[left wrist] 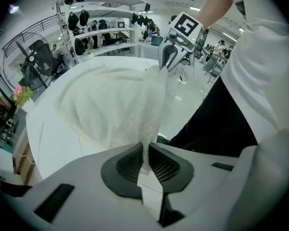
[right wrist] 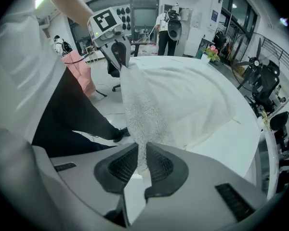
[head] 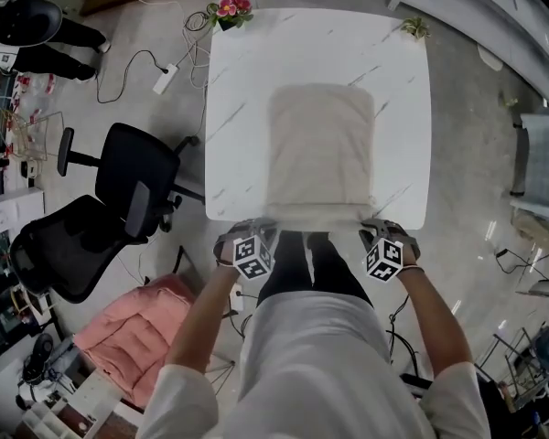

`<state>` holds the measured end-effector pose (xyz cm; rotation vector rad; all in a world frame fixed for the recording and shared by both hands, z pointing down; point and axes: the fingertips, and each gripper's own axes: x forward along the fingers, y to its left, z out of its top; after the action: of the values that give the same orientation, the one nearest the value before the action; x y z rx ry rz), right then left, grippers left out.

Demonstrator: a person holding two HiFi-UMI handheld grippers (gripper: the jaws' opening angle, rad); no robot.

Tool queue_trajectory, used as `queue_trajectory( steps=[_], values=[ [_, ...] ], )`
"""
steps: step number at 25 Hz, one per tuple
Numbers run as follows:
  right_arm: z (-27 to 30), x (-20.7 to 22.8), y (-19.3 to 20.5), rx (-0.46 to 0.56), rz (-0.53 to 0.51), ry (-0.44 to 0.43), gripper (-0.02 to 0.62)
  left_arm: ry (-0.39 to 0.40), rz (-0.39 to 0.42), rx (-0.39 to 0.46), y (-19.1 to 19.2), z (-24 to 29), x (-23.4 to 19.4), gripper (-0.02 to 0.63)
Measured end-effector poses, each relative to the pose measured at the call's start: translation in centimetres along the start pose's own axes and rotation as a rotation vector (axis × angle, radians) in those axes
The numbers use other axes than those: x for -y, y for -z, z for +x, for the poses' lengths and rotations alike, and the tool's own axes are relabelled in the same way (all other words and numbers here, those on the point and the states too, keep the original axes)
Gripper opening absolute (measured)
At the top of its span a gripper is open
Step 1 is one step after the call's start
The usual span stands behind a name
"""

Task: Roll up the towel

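Both of my claws are pinched on the towel [head: 320,144]. The left claw [left wrist: 145,161] nips the near left corner between its pads, and the right claw [right wrist: 140,163] nips the near right corner. The hem between them stands lifted in a ridge. The rest of the towel lies flat on the white table [head: 233,90], upper centre of the head view, with its near hem at the table's lower edge where my hands are. To begin the roll well, I judge I should hold the two corners level with each other. Then I should turn the hem over toward the top of the frame in one narrow, tight fold, with even tension so the roll does not go cone-shaped.
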<state>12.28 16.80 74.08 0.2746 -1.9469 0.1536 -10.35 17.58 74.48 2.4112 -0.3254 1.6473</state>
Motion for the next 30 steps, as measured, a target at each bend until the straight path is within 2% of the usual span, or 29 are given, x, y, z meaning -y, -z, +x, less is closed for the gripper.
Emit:
queue_trajectory(
  steps=[7,12,15,18,25,28,30],
  values=[
    [-1.2,-1.6,-0.7,-0.012,0.07,-0.139,0.061,0.107,-0.027,-0.012,0.7,-1.3,1.4,0.055],
    [-1.5,0.2,-1.1,-0.029,0.15,-0.195,0.069,0.165,-0.024,-0.044,0.0,-1.4,-0.3,0.061],
    [-1.3,1.1,-1.2,-0.057,0.198,-0.252,0.074,0.215,-0.056,-0.066,-0.2,-1.3,-1.7,0.063],
    [-1.1,2.9,-1.7,-0.066,0.21,-0.25,0.077,0.239,-0.06,-0.069,-1.1,-1.4,-3.4,0.064],
    [-0.4,7.4,-2.5,-0.052,0.272,-0.199,0.084,0.19,-0.079,-0.062,-2.1,-1.0,-7.5,0.074],
    [0.4,9.4,-2.4,-0.053,0.293,-0.129,0.104,0.108,-0.094,-0.054,-2.4,-0.1,-9.6,0.089],
    [1.1,10.7,-2.1,-0.063,0.293,-0.058,0.125,0.025,-0.109,-0.052,-2.4,0.5,-11.3,0.143]
  ],
)
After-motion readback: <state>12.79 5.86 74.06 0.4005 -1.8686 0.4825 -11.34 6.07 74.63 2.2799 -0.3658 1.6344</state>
